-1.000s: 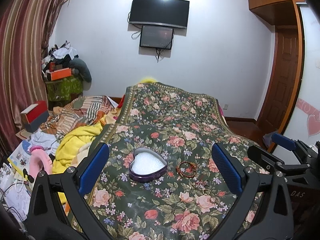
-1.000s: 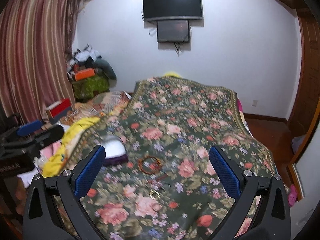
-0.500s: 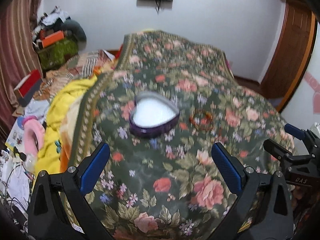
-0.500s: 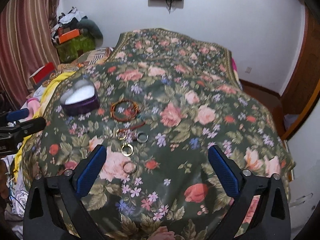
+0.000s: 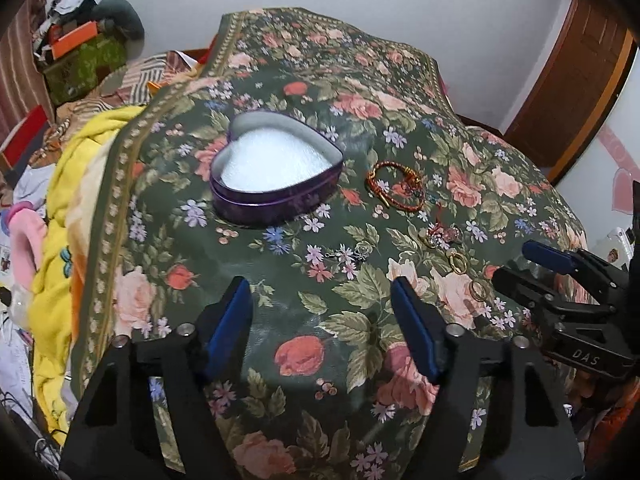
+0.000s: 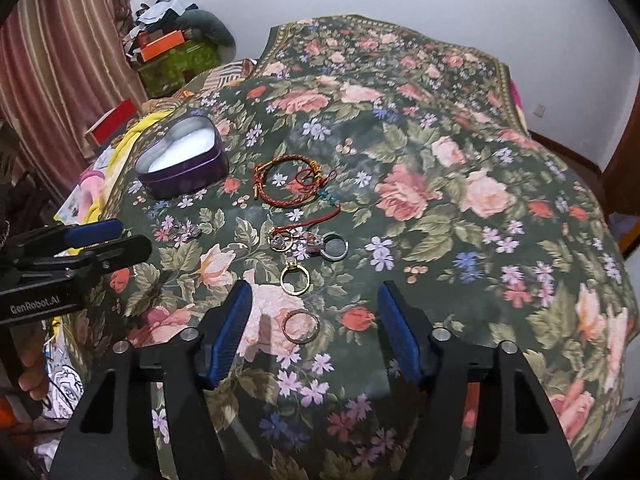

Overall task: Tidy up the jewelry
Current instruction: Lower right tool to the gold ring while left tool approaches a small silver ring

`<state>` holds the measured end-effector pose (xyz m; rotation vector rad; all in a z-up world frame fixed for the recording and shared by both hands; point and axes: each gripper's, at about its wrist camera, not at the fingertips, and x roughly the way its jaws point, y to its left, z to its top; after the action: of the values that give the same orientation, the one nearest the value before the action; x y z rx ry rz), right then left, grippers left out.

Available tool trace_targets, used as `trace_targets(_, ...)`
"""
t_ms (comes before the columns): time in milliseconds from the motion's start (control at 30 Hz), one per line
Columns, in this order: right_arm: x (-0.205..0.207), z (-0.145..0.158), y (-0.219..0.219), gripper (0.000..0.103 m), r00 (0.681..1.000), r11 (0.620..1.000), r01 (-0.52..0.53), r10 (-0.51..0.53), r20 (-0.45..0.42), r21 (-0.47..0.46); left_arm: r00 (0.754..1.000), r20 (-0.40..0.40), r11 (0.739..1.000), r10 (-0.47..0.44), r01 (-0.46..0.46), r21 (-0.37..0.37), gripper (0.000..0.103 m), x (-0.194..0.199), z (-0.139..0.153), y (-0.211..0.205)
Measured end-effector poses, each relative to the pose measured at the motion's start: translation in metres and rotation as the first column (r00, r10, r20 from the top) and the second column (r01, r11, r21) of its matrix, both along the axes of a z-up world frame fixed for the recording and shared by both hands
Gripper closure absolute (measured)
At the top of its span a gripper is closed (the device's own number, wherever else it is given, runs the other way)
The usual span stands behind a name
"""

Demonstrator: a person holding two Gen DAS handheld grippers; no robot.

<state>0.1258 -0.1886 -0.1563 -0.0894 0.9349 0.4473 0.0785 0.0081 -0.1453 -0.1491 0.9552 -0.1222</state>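
Currently sitting open on the floral bedspread (image 6: 460, 152): purple heart-shaped tin (image 5: 276, 176), white padding inside, nothing in it yet. Lying just right of it: red braided bracelet (image 6: 290, 184). Strung out below the bracelet toward the camera: red cord with charm (image 6: 316, 220), dark ring (image 6: 335, 246), gold ring with stone (image 6: 295, 278), plain gold ring (image 6: 301, 325). Resting apart, nearer the tin's front: small silver earring piece (image 5: 348, 255).

Hovering over the plain gold ring: right gripper (image 6: 314, 316), jaws closing, about half spread, ring between them but not yet pinched. Hanging over bare cloth in front of the tin: left gripper (image 5: 320, 312), jaws closing too, holding nothing.

Looking like the first pick, nothing sorted so far. Needing next: lowering the right pads flat to the cloth, pinching the thin band without snagging fabric, then carrying it to the tin.
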Motion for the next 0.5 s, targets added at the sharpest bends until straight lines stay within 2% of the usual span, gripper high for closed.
trace_targets(167,0.010,-0.008,0.002,0.051,0.999,1.000,-0.005,0.005,-0.041,0.013,0.999,-0.017,0.999,-0.031,0.031,-0.008,0.047,0.009,-0.008,-0.006)
trace_targets(300,0.014,-0.015,0.002,0.055,0.997,1.000,-0.008,0.010,-0.073,0.026,0.998,-0.017,0.998,-0.062,0.062,-0.008,0.053,0.014,-0.010,-0.014)
trace_targets(367,0.015,-0.017,0.003,0.057,0.997,0.999,-0.011,0.014,-0.082,0.032,0.997,-0.013,0.997,-0.082,0.081,-0.011,0.063,0.017,-0.010,-0.017)
trace_targets(500,0.017,-0.018,0.004,0.058,0.996,0.999,-0.017,0.020,-0.084,0.036,0.995,0.002,0.995,-0.103,0.103,-0.005,0.065,0.023,-0.009,-0.024)
